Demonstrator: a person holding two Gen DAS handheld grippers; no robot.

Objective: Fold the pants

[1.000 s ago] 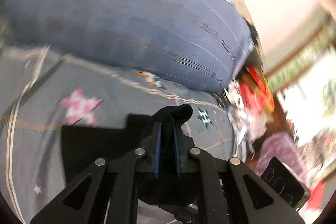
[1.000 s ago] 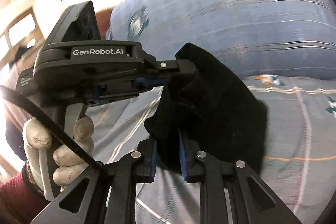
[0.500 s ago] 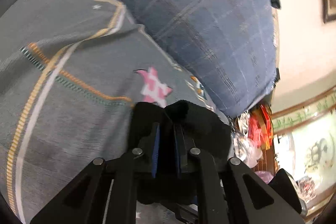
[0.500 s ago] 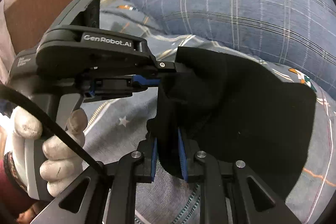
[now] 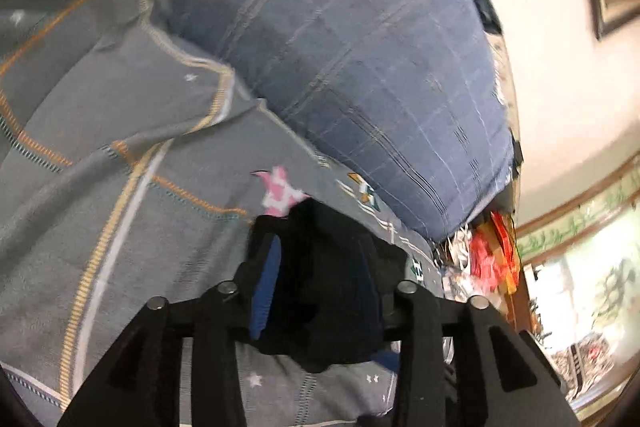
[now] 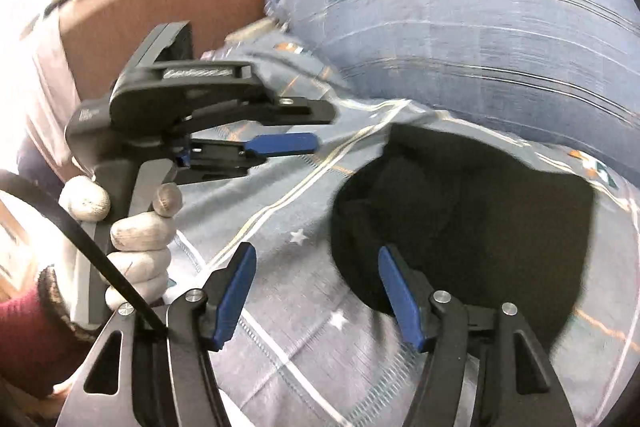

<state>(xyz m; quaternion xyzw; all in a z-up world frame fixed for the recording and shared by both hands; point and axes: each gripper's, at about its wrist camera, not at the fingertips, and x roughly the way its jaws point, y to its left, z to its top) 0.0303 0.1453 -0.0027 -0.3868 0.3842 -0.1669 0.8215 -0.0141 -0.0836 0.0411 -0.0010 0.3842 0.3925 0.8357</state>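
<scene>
In the right wrist view, the left hand-held gripper (image 6: 320, 131), held in a white-gloved hand (image 6: 132, 227), has its jaws parted and empty. The right hand-held gripper (image 6: 316, 287) is spread wide too, holding nothing. To its right, the folded black fabric pants (image 6: 472, 219) lie on the grey patterned bedspread (image 6: 280, 227), below a blue plaid pillow (image 6: 480, 7).

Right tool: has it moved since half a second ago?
Yes. The right tool has opened and let go of the black pants, which now lie on the grey bedsheet below the blue plaid pillow; it has drawn slightly away from the fold.
</scene>
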